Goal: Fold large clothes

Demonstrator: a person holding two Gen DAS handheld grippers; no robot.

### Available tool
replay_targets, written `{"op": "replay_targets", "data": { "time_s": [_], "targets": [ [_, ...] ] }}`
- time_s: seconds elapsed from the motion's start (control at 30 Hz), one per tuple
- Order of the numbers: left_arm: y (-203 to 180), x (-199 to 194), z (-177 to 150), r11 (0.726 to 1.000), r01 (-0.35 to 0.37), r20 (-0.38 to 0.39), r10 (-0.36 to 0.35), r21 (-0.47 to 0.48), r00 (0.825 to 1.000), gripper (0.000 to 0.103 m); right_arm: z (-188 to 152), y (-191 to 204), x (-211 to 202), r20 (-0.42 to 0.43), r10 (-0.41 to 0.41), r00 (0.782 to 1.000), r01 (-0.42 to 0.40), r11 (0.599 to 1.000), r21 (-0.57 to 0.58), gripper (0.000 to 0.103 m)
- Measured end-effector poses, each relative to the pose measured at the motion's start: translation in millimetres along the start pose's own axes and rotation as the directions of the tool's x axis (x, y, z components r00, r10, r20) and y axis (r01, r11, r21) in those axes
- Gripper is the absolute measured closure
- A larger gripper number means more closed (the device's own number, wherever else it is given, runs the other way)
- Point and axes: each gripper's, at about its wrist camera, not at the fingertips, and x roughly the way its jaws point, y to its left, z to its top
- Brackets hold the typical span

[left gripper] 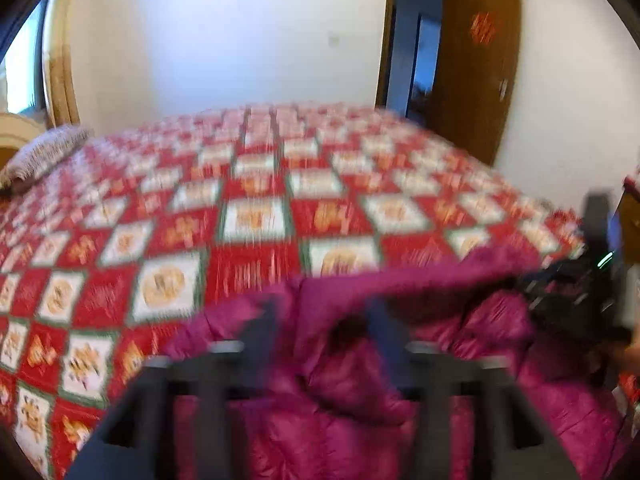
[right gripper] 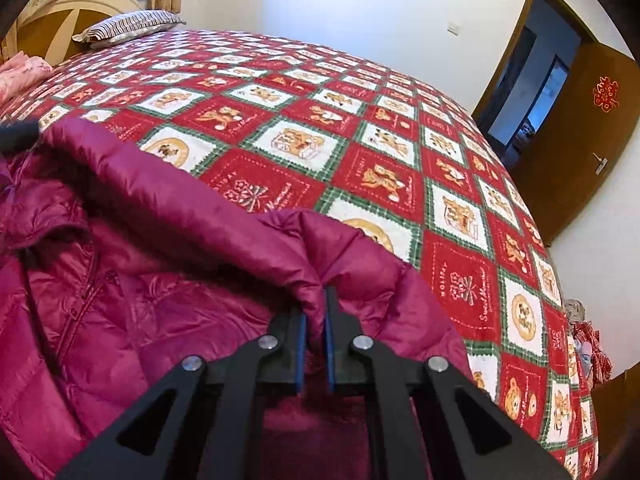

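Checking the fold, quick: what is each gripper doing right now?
Left gripper: open, fingers apart over the purple jacket.
Right gripper: shut on the jacket's edge.

bed with red/white/green patchwork bear quilt over the whole top. magenta puffer jacket lies at the near edge. striped pillow at the head end, pink cloth just beside it.
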Motion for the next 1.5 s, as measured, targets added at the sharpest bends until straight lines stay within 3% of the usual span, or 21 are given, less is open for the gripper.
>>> {"op": "replay_targets", "data": {
  "time_s": [0.03, 0.1, 0.17, 0.2, 0.27, 0.3, 0.37, 0.43, 0.53, 0.63, 0.73, 0.9, 1.03, 1.2, 1.5],
  "targets": [
    [0, -7, 5, 1.0, -0.027, 0.047, 0.028, -0.015, 0.999, 0.008, -1, 0, 1, 0.001, 0.0, 1.0, 0.0, 1.0, 0.001, 0.094],
    [1, -8, 16, 0.998, -0.058, 0.093, 0.062, -0.039, 0.994, 0.003, -2, 0, 1, 0.004, 0.001, 1.0, -0.001, 1.0, 0.006, 0.094],
    [3, 15, 22, 0.994, -0.104, 0.019, 0.104, -0.026, 0.994, 0.003, -2, -1, -1, 0.01, 0.01, 1.0, -0.01, 1.0, 0.015, 0.094],
    [3, 36, 20, 0.987, -0.162, -0.033, 0.162, 0.001, 0.986, 0.003, -2, -3, -2, 0.009, 0.023, 1.0, -0.024, 0.999, 0.025, 0.093],
    [5, 74, 11, 0.964, -0.254, -0.146, 0.263, 0.076, 0.954, 0.003, -2, -9, -8, 0.012, 0.045, 0.999, -0.045, 0.998, 0.054, 0.092],
    [9, 86, 4, 0.963, -0.257, -0.191, 0.267, 0.079, 0.945, 0.003, -3, -13, -12, 0.016, 0.056, 0.998, -0.057, 0.996, 0.066, 0.09],
    [16, 97, -11, 0.972, -0.23, -0.253, 0.234, 0.044, 0.939, 0.003, -2, -19, -24, 0.023, 0.071, 0.997, -0.073, 0.994, 0.083, 0.076],
    [15, 89, -15, 0.973, -0.226, -0.224, 0.229, 0.038, 0.947, 0.003, 0, -25, -40, 0.037, 0.072, 0.997, -0.076, 0.992, 0.101, 0.069],
    [10, 78, -10, 0.976, -0.212, -0.198, 0.216, 0.042, 0.956, 0.003, 13, -32, -60, 0.07, 0.057, 0.996, -0.066, 0.987, 0.143, 0.067],
    [4, 52, 14, 0.985, -0.174, -0.088, 0.173, -0.008, 0.981, 0.003, 33, -32, -67, 0.081, 0.047, 0.996, -0.062, 0.978, 0.198, 0.067],
    [-6, 47, 35, 0.991, -0.133, -0.061, 0.133, 0.005, 0.989, 0.003, 51, -26, -66, 0.041, 0.076, 0.996, -0.084, 0.969, 0.231, 0.065],
    [-5, 79, 47, 0.99, -0.139, -0.082, 0.138, -0.001, 0.987, 0.003, 70, -12, -57, 0.08, 0.043, 0.996, -0.06, 0.974, 0.217, 0.064],
    [-1, 98, 30, 0.991, -0.125, -0.169, 0.115, -0.049, 0.979, 0.003, 77, -4, -19, 0.031, 0.131, 0.991, -0.134, 0.957, 0.256, 0.064],
    [-14, 104, -7, 0.991, -0.129, -0.229, 0.133, 0.033, 0.964, 0.003, 49, 12, 9, -0.046, 0.121, 0.992, -0.108, 0.968, 0.225, 0.064],
    [-14, 107, -19, 0.992, -0.129, -0.241, 0.125, 0.0, 0.962, 0.003, 28, 15, 12, -0.039, 0.106, 0.994, -0.095, 0.971, 0.218, 0.065]
  ]
}}
